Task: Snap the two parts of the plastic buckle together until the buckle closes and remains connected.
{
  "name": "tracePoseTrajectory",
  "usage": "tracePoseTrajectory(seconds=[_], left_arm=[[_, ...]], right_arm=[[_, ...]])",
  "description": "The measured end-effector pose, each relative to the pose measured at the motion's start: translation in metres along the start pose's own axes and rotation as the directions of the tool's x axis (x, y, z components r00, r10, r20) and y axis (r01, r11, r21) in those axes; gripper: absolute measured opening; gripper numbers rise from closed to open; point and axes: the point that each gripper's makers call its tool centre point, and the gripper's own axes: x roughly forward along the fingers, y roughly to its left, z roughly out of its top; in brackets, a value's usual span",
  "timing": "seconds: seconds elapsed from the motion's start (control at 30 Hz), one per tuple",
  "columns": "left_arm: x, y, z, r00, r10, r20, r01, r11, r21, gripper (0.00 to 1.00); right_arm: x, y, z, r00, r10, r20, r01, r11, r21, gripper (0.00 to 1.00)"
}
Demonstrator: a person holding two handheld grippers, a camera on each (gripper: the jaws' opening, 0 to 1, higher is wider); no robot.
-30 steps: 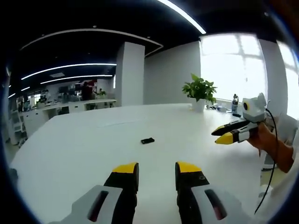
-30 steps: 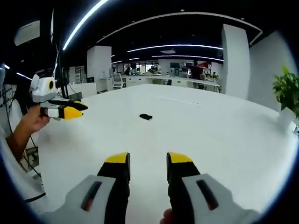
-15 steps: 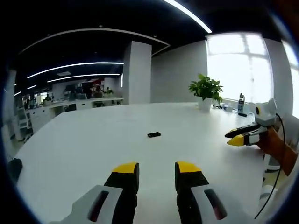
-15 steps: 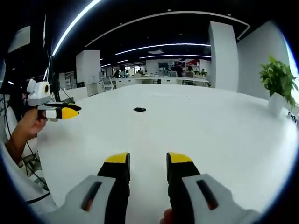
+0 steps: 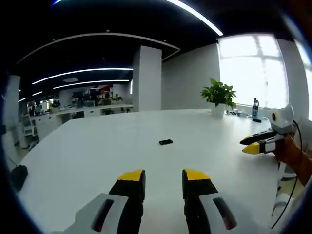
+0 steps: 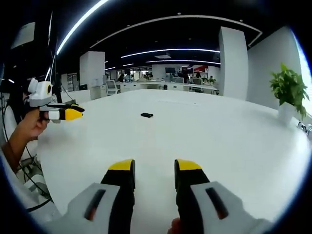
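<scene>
A small, flat, dark plastic buckle (image 5: 165, 142) lies alone out on the wide white tabletop (image 5: 87, 156), well ahead of both tools; in the right gripper view the same dark piece (image 6: 146, 115) sits far up the table. It is too small to tell whether it is one joined piece or two parts lying together, and no second part can be made out elsewhere. Its open, central spot probably keeps it easy to see and to reach from either side.

The left gripper (image 5: 163, 176), black with yellow tips, is held low over the near table with its jaws spread apart and nothing between them, aimed roughly at the buckle. The right gripper (image 6: 154, 167) is likewise spread and empty, pointing up the table with the buckle a little left of its line. Each tool also appears in the other's view, at the table's edge in a person's hand (image 6: 30, 124), its yellow tips looking close together from the side. Both being held back and apart suggests an approach not yet begun; the work of picking up and snapping appears to lie wholly ahead.

Farther out, a green potted plant in a white pot (image 5: 219, 96) stands near the bright window, with a dark bottle (image 5: 255, 107) beside it, both well clear of the buckle. A white square column (image 5: 146, 78) rises beyond the table.
</scene>
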Motion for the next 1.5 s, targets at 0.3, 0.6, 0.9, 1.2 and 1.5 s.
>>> tracePoseTrajectory(seconds=[0.3,0.6,0.9,1.2,1.5], left_arm=[[0.002,0.0,-0.007,1.0,0.003,0.016,-0.002,1.0,-0.019,0.3],[0.004,0.007,-0.016,0.999,0.041,0.031,-0.04,0.999,-0.036,0.3],[-0.002,0.017,-0.009,0.992,0.091,0.086,-0.087,0.995,-0.055,0.3],[-0.002,0.018,-0.011,0.992,0.094,0.079,-0.088,0.993,-0.073,0.31],[-0.004,0.016,-0.01,0.993,0.079,0.085,-0.072,0.994,-0.082,0.31]], right_arm=[[-0.002,0.002,0.0,1.0,-0.021,0.015,0.021,1.0,0.003,0.32],[0.001,-0.007,0.001,0.997,-0.068,0.043,0.069,0.998,-0.003,0.32],[0.0,-0.005,0.002,0.996,-0.051,0.068,0.052,0.999,-0.003,0.34],[0.0,0.0,0.003,0.997,-0.031,0.073,0.033,0.999,-0.02,0.34],[0.001,0.0,0.005,0.996,-0.056,0.073,0.059,0.998,-0.033,0.34]])
